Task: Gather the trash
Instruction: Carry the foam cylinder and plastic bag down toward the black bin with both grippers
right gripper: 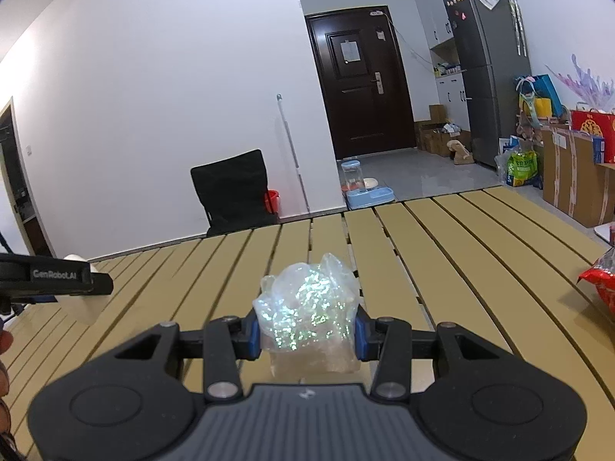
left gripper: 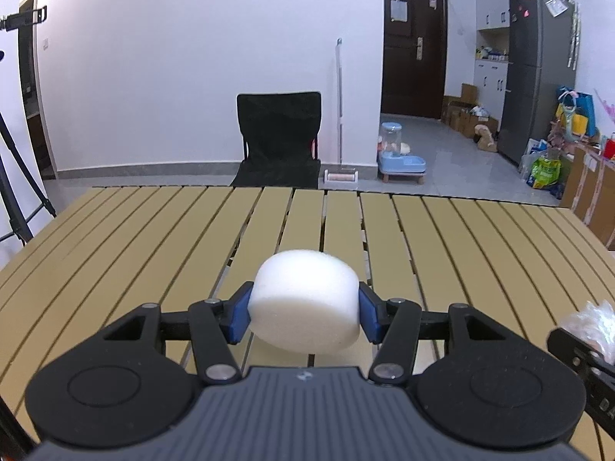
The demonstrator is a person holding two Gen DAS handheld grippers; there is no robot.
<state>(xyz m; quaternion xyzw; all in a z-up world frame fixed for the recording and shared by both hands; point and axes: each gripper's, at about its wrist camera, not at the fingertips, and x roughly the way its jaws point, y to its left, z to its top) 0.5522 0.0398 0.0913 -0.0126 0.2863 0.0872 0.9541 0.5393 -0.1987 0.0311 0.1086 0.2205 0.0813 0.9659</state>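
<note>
Both pickups look done: the left gripper [left gripper: 305, 309] clamps a white foam puck [left gripper: 305, 299], and the right gripper [right gripper: 307, 330] pinches a crumpled clear wrapper [right gripper: 307, 307], both clear of the slatted table [left gripper: 461, 238]. Next, I judge, comes carrying them to a bin, which no view shows; a red snack bag [right gripper: 601, 282] waits at the table's right edge.

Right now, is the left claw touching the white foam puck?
Touching. The left wrist view shows the left claw with both blue pads pressed against the white foam puck, held above the table.
</note>
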